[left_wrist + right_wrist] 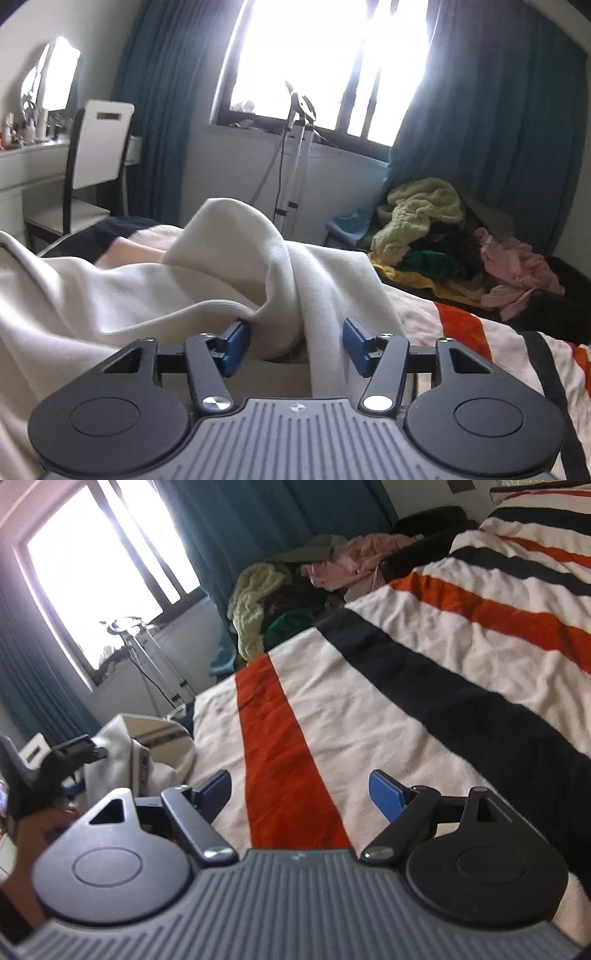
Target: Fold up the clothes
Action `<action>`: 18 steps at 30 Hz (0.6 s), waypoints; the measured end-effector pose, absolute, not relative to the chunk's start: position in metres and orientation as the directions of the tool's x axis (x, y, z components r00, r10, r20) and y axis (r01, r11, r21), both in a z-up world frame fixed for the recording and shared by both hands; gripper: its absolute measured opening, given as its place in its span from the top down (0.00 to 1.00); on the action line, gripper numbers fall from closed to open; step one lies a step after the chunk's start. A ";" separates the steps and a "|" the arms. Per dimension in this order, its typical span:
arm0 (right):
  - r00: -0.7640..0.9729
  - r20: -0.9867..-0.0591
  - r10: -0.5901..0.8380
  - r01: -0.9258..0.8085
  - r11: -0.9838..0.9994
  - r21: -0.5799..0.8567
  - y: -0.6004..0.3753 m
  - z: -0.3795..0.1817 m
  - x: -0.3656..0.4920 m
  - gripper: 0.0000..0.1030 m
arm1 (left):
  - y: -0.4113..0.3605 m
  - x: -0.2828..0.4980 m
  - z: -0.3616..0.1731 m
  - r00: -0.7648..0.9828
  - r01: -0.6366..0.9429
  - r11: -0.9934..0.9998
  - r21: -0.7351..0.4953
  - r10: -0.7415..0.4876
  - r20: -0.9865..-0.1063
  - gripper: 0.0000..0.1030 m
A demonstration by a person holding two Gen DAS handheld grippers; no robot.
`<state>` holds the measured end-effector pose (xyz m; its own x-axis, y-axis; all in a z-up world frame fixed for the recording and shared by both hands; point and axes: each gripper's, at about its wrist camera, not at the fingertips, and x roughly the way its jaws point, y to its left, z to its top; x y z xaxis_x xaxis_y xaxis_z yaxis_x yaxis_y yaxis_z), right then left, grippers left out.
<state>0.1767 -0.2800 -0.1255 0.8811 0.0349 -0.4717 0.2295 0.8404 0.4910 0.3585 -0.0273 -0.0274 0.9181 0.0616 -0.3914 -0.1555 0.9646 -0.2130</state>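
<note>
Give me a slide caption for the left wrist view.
Left gripper straddling a fold of cream garment on the striped bed, laundry pile beyond.

Ahead of our right gripper (297, 794) the striped blanket (424, 672) lay flat and bare, and nothing sat between its wide-open jaws, so that hand had a clear run forward. Our left gripper (295, 345) was hemmed in: a cream garment (229, 266) rose in a tall fold directly in front and draped down between its blue pads (352, 341) (whether they pressed the cloth we could not tell). Farther back, a heap of clothes (443, 236) blocked the blanket's far edge beside the teal curtain (480, 110). Beyond the bed stood a white stand (295, 155) and a chair (99, 155).
</note>
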 end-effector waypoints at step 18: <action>0.885 -0.465 0.010 0.212 0.881 0.423 -0.267 -0.125 0.172 0.19 | -0.078 0.311 0.038 0.911 0.054 0.999 0.008 -0.046 -0.409 0.94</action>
